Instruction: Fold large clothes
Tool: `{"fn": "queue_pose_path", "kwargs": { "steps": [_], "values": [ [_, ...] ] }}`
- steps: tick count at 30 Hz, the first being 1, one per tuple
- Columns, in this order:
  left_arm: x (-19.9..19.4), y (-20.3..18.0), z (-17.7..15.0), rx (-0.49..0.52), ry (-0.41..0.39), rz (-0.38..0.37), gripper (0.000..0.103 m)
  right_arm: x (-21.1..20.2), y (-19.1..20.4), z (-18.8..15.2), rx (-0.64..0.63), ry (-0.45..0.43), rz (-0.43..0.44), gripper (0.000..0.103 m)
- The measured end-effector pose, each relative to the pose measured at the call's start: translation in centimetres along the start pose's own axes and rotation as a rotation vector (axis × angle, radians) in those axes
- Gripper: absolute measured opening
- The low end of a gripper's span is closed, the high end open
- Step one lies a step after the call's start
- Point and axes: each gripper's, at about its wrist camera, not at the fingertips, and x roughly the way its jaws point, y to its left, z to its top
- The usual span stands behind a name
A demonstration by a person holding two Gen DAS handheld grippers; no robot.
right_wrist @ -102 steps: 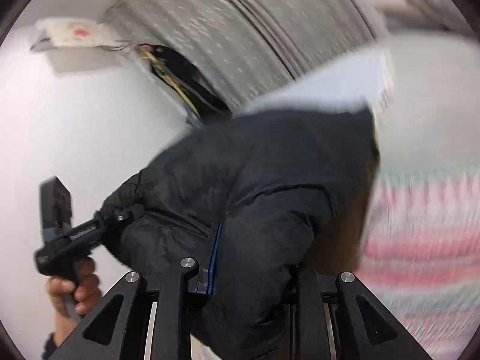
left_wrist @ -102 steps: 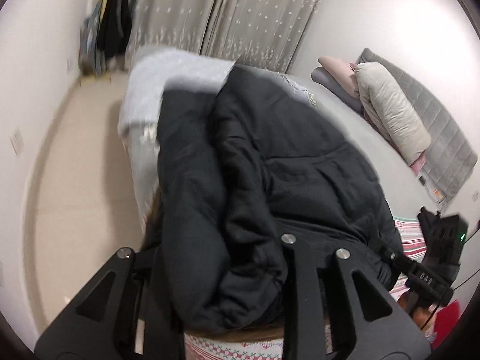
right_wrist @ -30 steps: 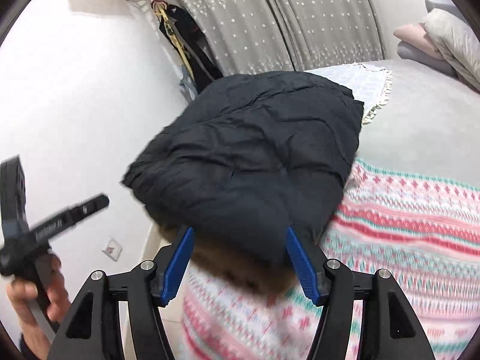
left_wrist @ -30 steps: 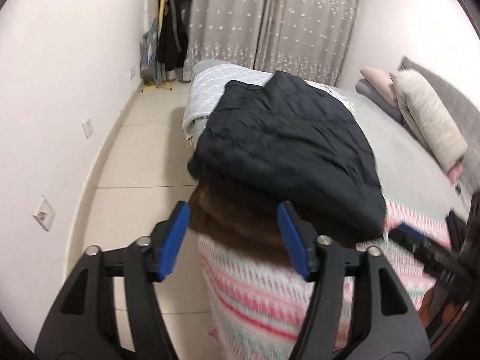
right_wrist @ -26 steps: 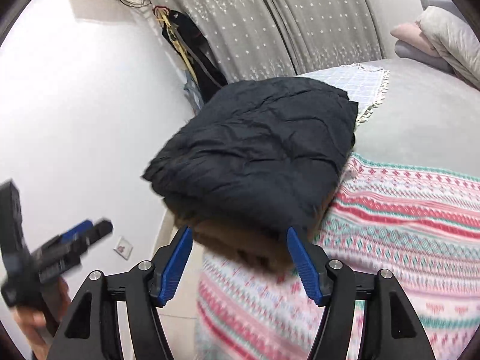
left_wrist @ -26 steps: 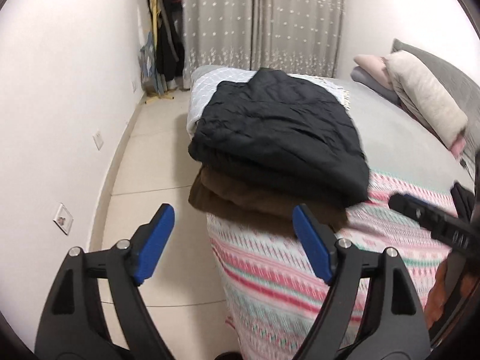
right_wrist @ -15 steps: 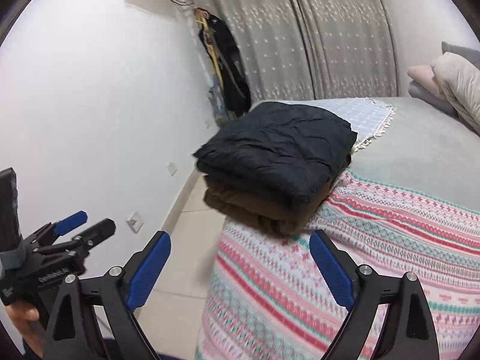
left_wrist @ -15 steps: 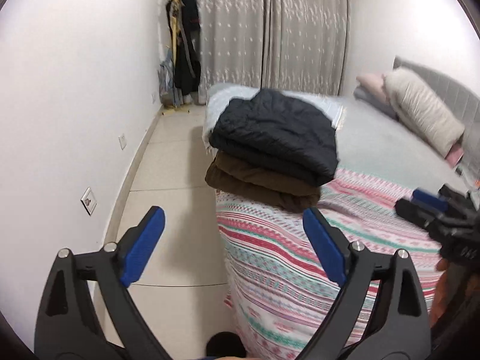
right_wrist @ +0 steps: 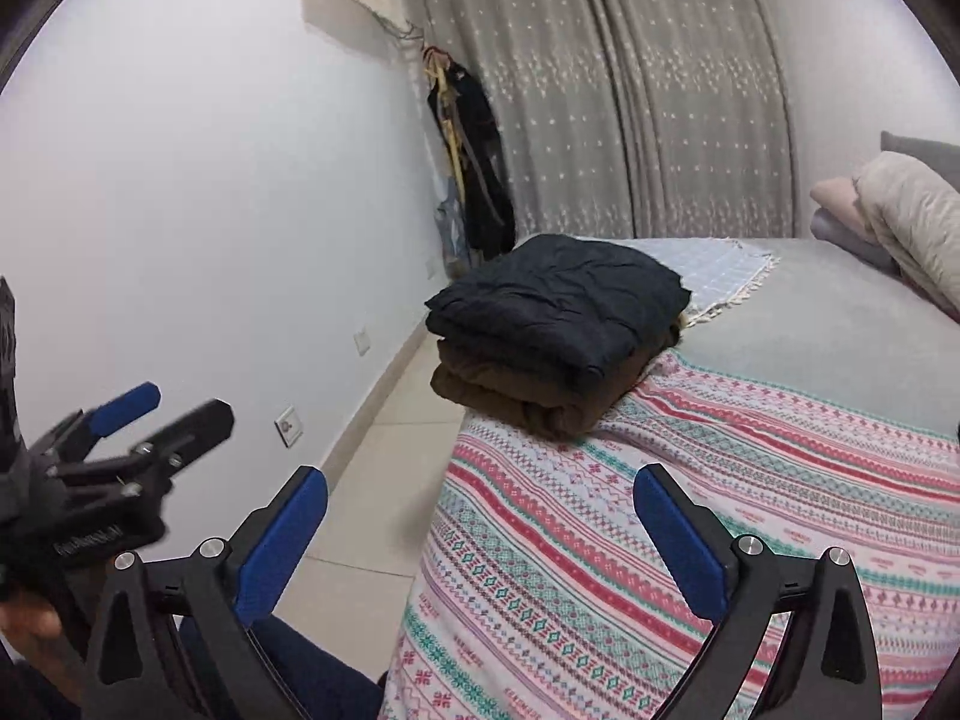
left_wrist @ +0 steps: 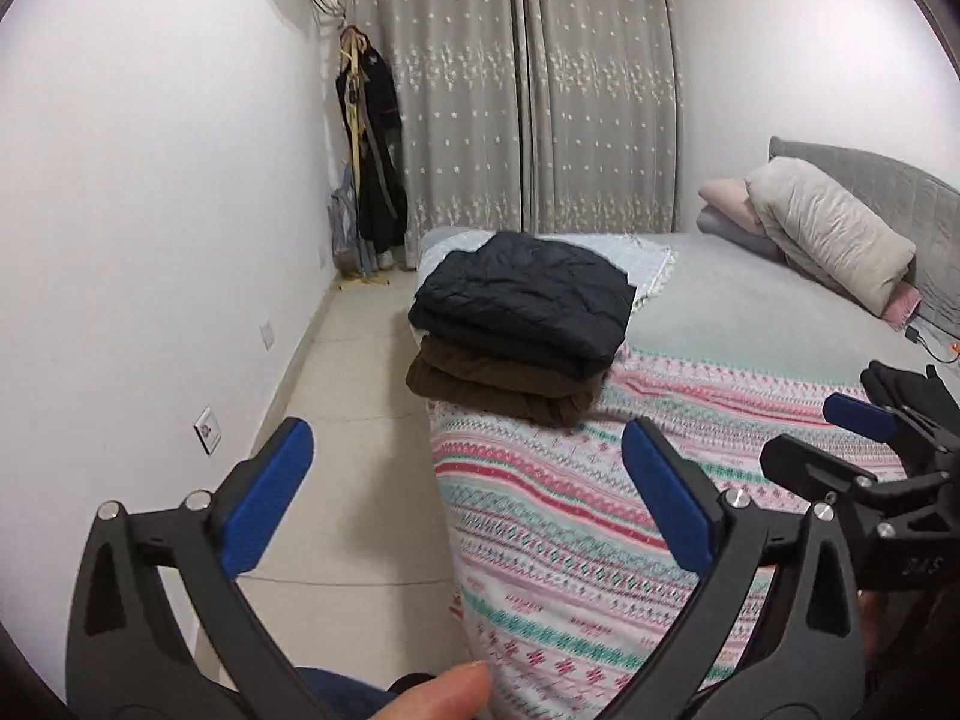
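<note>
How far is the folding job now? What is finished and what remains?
Done: the black jacket lies folded on the folded brown garment, stacked at the bed's corner on the striped blanket. In hand: nothing; the left gripper and right gripper have just been opening and stand empty. Left: no unfolded clothes are in view.

The left gripper (left_wrist: 462, 492) has just been opening and its blue fingers (left_wrist: 267, 507) stand wide apart with nothing between them. Ahead, on the corner of the bed (left_wrist: 750, 312), a folded black jacket (left_wrist: 522, 300) lies on top of a folded brown garment (left_wrist: 498, 387). The stack rests partly on a striped patterned blanket (left_wrist: 576, 528). At the right edge, the right gripper (left_wrist: 840, 438) is visible, apart from the clothes. Grey curtains (left_wrist: 540, 96) hang behind
</note>
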Motion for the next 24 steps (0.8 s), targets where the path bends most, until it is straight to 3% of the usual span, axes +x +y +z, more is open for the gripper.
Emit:
{"fn": "queue_pose_path", "kwargs": {
  "steps": [7, 10, 13, 17, 24],
  "values": [
    [1.1, -2.4, 0.8, 0.017, 0.014, -0.031, 0.102, -1.7, -1.4, 0.8, 0.059, -0.072, -0.047, 0.103],
    [1.7, -2.4, 2.1, -0.023, 0.027, -0.061, 0.102, -1.8, -2.0, 1.6, 0.111, -0.100, -0.066, 0.103],
    [1.3, -2.7, 2.2, -0.003, -0.031, -0.069, 0.102, -1.2, -2.5, 1.6, 0.125, -0.076, -0.063, 0.103],
    [2.5, -2.6, 0.2, 0.010, 0.014, -0.107, 0.102, 0.0, -2.8, 1.2, 0.107, -0.038, -0.076, 0.103],
    [3.5, -1.1, -0.9, -0.055, 0.032, -0.021, 0.102, 1.7, -1.8, 0.5, 0.070, -0.027, -0.102, 0.103]
  ]
}}
